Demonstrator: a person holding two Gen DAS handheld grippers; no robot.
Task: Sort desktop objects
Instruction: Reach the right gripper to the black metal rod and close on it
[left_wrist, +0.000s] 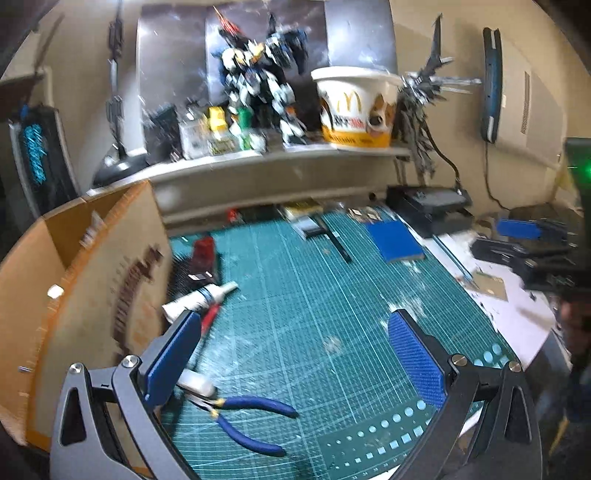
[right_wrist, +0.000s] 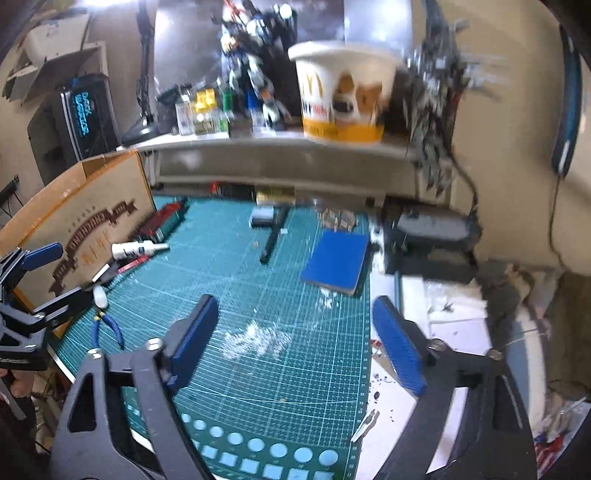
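Shelf bucket (left_wrist: 356, 107) with golden McDonald's arches, corgi print.

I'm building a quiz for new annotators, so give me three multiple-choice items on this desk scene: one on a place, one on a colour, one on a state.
1. Where do the pliers lie?
A. on the shelf
B. on the cutting mat, beside the cardboard box
C. inside the bucket

2. What colour are the pliers' handles?
A. blue
B. yellow
C. white

3. How do the right gripper's fingers stand?
A. shut on the glue tube
B. shut on nothing
C. open, holding nothing

Answers:
1 B: they rest on the green cutting mat, near the cardboard box.
2 A: both handles are blue.
3 C: bare mat shows between the fingers.
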